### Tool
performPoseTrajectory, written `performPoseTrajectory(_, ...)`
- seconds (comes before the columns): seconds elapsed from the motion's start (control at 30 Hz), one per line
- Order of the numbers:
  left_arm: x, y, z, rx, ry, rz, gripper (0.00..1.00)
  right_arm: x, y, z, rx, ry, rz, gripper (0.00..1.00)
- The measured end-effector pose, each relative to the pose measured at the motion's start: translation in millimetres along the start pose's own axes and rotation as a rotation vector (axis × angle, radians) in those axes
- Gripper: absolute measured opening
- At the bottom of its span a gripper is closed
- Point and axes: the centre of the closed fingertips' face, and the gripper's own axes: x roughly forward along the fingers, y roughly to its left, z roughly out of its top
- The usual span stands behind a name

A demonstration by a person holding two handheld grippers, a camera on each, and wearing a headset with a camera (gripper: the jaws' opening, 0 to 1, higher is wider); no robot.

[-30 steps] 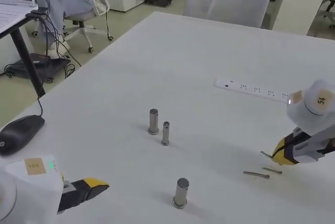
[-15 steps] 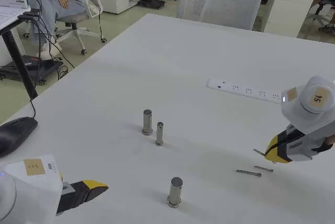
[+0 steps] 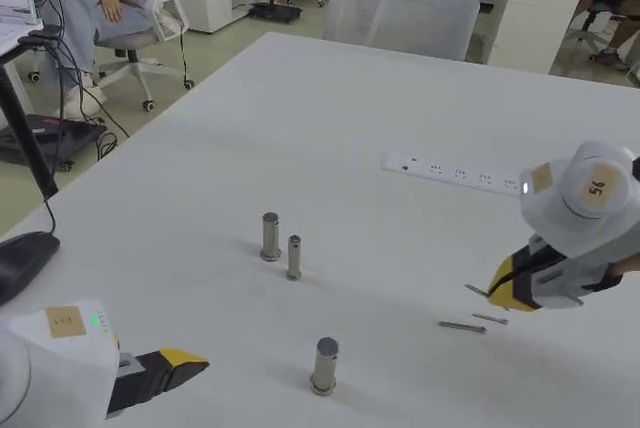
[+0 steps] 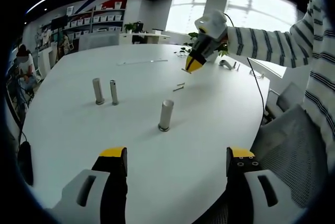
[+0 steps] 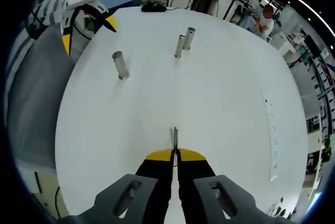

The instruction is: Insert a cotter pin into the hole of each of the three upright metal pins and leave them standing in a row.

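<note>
**Head view.** Three metal pins stand upright on the table (image 3: 330, 118). The rear pin (image 3: 270, 237) and the middle pin (image 3: 294, 257) are just beside each other, and the front pin (image 3: 323, 366) is well apart from them, nearer you. None shows a cotter pin through it, so I judge all three insertions are yet to do.

Your right gripper (image 3: 490, 294) hangs low at the right, its jaws closed on a cotter pin (image 3: 475, 291) that sticks out from the tips toward the pins. The spare cotter pins (image 3: 461, 326) lie flat on the table just beside it, which suits taking them one at a time. Your left gripper (image 3: 185, 360) waits at the lower left, near the front pin but not touching it. It is probably placed there to steady that pin.

**Left gripper view.** The left gripper (image 4: 177, 156) has its jaws wide apart and holds nothing. The front pin (image 4: 166, 115) stands ahead between the lines of the two jaws, so a steadying grasp looks lined up. The rear pin (image 4: 97, 91) and middle pin (image 4: 113, 92) stand further off to the left. The right gripper (image 4: 194, 64) is beyond them, above the spare cotter pins (image 4: 179, 86).

**Right gripper view.** The right gripper (image 5: 175, 156) pinches the cotter pin (image 5: 175, 139) by one end. The free length lies straight along the jaws, which leaves a clear end to thread. The front pin (image 5: 120, 65) is nearest, and the middle pin (image 5: 179, 46) and rear pin (image 5: 189, 38) are beyond it. I cannot make out any pin's hole, so its facing needs checking before you approach.
</note>
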Motion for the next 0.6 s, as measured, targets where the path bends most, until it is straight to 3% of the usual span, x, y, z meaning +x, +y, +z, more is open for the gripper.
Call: performPoseTrajectory(0.6, 0.9, -6.5, 3.4, 0.001, -0.014, -0.027, 0.73, -14.4, 29.5, 6.6, 0.000, -0.042, -0.054, 0.03)
